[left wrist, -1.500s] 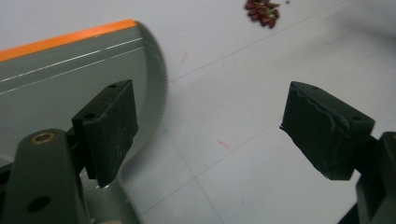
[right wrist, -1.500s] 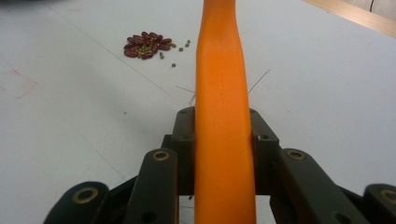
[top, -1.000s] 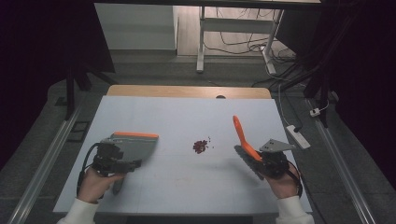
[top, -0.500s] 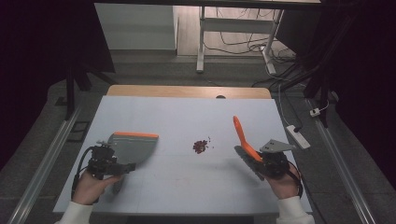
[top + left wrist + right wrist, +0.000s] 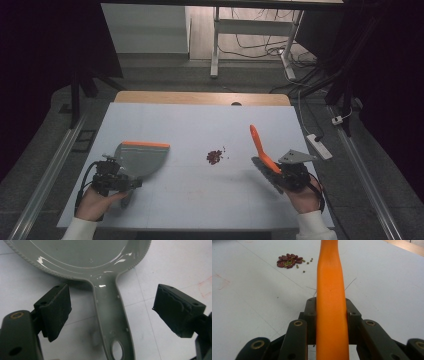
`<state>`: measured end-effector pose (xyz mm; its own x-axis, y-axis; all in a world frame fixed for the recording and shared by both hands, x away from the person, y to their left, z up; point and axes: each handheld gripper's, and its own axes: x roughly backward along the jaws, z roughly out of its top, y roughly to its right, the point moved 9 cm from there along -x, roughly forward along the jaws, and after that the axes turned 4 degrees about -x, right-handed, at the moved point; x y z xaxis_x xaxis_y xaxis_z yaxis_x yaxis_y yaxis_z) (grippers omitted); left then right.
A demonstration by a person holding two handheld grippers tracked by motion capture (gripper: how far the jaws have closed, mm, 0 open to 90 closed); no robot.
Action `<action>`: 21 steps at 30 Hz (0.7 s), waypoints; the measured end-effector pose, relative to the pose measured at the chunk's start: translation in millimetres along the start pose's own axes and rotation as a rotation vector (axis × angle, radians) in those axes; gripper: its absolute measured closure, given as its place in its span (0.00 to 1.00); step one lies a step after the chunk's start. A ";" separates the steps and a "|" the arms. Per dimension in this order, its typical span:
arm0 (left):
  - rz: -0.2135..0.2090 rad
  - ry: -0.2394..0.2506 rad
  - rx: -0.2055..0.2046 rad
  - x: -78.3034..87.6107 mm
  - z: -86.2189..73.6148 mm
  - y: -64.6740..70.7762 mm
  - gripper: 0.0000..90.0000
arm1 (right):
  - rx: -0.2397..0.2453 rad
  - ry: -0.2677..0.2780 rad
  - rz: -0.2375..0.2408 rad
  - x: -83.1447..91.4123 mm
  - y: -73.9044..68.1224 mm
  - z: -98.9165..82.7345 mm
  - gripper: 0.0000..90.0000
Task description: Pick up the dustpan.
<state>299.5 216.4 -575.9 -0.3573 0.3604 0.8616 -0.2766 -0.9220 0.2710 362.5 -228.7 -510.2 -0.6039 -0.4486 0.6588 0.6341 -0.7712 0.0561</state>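
Lowered, left hand-held gripper (image 5: 110, 312) apparently straddles dustpan handle (image 5: 112, 320), untouched.

White table (image 5: 200, 195) — dustpan (image 5: 142, 158), beans (image 5: 215, 156)

table: white tabletop (image 5: 200, 125) | left: grey plastic dustpan (image 5: 142, 159) lying flat, handle toward person | centre: small pile of red beans (image 5: 214, 156) | right: orange-handled brush (image 5: 263, 152), beside beans, apart from them
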 end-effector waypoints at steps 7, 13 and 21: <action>-0.001 -0.018 0.033 -13.8 -3.5 -5.4 0.24 | 0.000 0.003 -0.001 0.8 -0.1 0.2 0.78; -0.009 -0.011 0.049 -18.8 -2.9 -7.0 0.31 | -0.003 0.000 -0.002 0.2 0.5 -0.4 0.78; -0.033 0.011 0.056 -19.6 -1.1 -3.2 0.42 | -0.003 0.001 -0.001 0.1 0.2 -0.1 0.78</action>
<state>306.3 212.4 -594.2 -0.3590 0.3923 0.8469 -0.2387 -0.9158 0.3230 362.5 -229.0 -510.2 -0.6051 -0.4482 0.6579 0.6321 -0.7729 0.0549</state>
